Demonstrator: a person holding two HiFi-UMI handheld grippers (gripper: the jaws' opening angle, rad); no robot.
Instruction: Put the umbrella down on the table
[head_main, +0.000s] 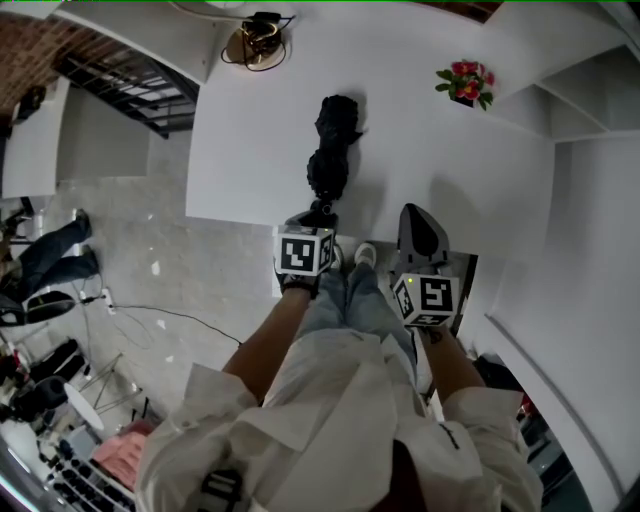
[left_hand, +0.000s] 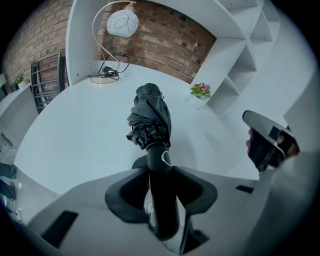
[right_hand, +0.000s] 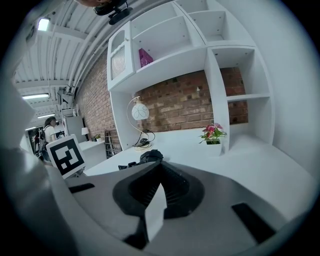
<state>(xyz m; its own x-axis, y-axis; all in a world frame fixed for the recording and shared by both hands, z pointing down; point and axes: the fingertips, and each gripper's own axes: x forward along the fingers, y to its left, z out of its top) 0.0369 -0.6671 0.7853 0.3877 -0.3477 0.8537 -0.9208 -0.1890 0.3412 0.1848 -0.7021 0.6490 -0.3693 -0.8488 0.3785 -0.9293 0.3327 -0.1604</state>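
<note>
One umbrella (head_main: 330, 160), black, folded, lying flat on the white table (head_main: 250, 130).

Head view. The long axis runs from the near table edge straight away from the person. The bunched canopy is at the far end and the handle (head_main: 322, 208) at the near edge. The left hand-held gripper (head_main: 318, 218) sits at the handle end, in line with that axis. The right hand-held gripper (head_main: 416, 222) is beside it and apart from the umbrella, its tips tapering together. The left one is plainly the nearer. A lamp (head_main: 255, 45) and a flower pot (head_main: 465, 82) stand at the far side, well apart from the umbrella.

Left gripper view. The left hand-held gripper (left_hand: 162, 172) has its jaws wide. The handle (left_hand: 162, 200) runs up between them with a light gap on its left side, so the pads appear not to press. The umbrella (left_hand: 150, 117) lies dead ahead on the table (left_hand: 75, 130). The right hand-held gripper (left_hand: 265, 140) shows at the right margin, clear of it.

Right gripper view. The right hand-held gripper (right_hand: 160, 167) has its jaws together, with nothing between them. The umbrella (right_hand: 150, 156) shows just over the jaw tops, ahead and to the left, on the table (right_hand: 190, 145).

Judgement. The umbrella looks set down. The left hand-held gripper's clear way out would be back along the handle's line or upward. A sideways move could catch the handle and swing the umbrella.
</note>
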